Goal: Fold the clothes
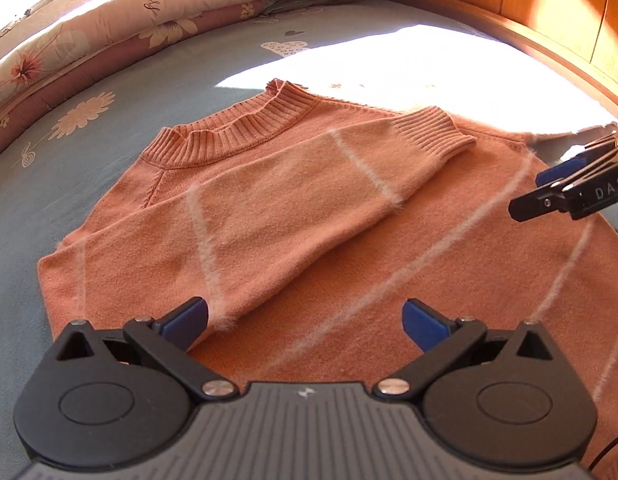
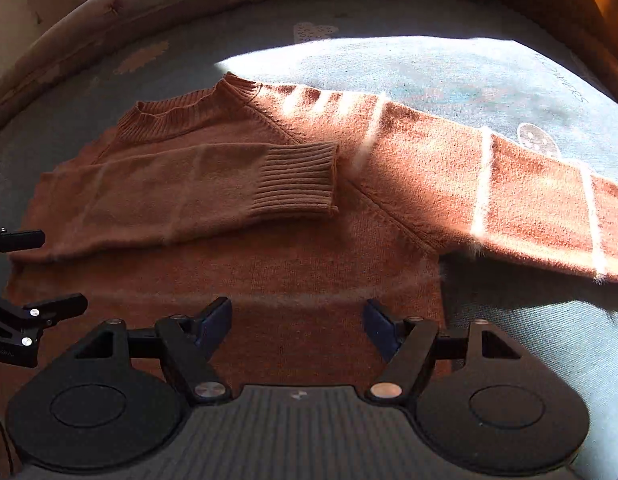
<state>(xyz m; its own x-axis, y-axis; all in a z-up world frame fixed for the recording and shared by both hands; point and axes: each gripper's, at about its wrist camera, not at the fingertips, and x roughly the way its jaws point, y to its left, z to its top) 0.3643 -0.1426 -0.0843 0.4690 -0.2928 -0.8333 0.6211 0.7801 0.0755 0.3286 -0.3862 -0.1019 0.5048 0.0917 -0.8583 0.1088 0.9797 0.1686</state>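
**Both grippers empty, right sleeve still out**

Right gripper (image 2: 297, 322) hovers spread wide over the sweater's (image 2: 269, 264) lower body, grasping nothing. My left gripper (image 1: 305, 320) is just as wide apart and empty above the hem. The sweater lies flat on the bed (image 1: 89, 152), collar away from me. One sleeve (image 1: 293, 184) is already folded across the chest; the other sleeve (image 2: 529, 196) runs out rightward, nearest my right gripper, which I judge should take it.

Hard sunlight falls across the bed (image 1: 409, 60), blown out to white glare in the left wrist view. The right wrist view is dimmer, its foreground in shadow. Fisheye distortion bends the edges of both views; focus is sharp.
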